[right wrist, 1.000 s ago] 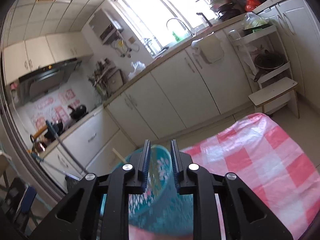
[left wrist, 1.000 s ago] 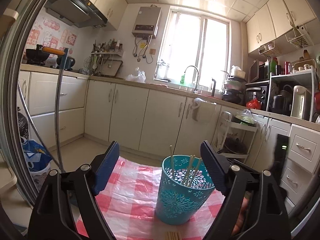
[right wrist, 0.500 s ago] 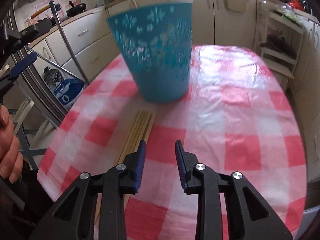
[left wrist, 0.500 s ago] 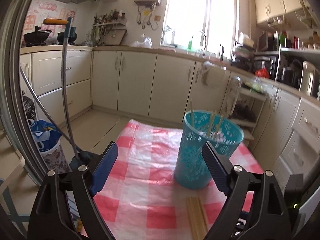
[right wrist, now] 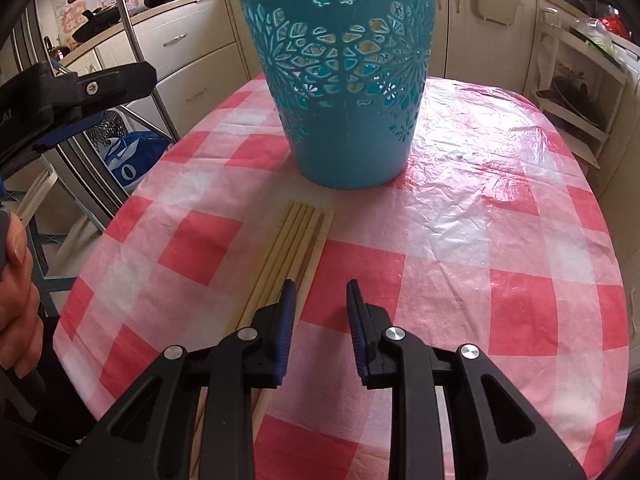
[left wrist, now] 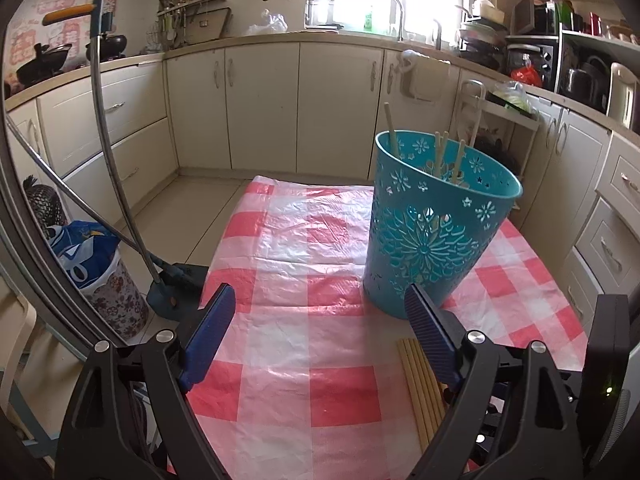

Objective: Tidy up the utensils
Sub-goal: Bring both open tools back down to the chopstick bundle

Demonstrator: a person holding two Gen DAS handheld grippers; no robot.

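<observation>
Your left gripper [left wrist: 320, 328] hangs above the table [left wrist: 280, 360] with its jaws spread wide and nothing between them. Through the gap you see the red-and-white checked cloth, and the basket [left wrist: 436, 232] stands just beyond the right-hand pad [left wrist: 428, 336]. That basket is teal plastic with cut-out flower patterns, upright on the cloth. Three chopsticks [left wrist: 440, 156] already lean inside it, their tips poking above the rim.

Your right gripper [right wrist: 320, 300] sits low over the cloth on the near side of the basket [right wrist: 344, 80], jaws open to a narrow gap and holding nothing. The loose sticks [right wrist: 296, 248] lie flat in a tight bundle on the cloth, their far ends just short of the basket's base without touching it. Their near ends run under your right gripper's left-hand pad [right wrist: 286, 320], so the bundle is beside the gap rather than in it. In the left view the same bundle [left wrist: 420, 384] shows in front of the basket, partly hidden by the right-hand pad.

In the right view, your left gripper [right wrist: 76, 92] shows to the left of the basket, with your left hand [right wrist: 16, 292] at the frame edge
</observation>
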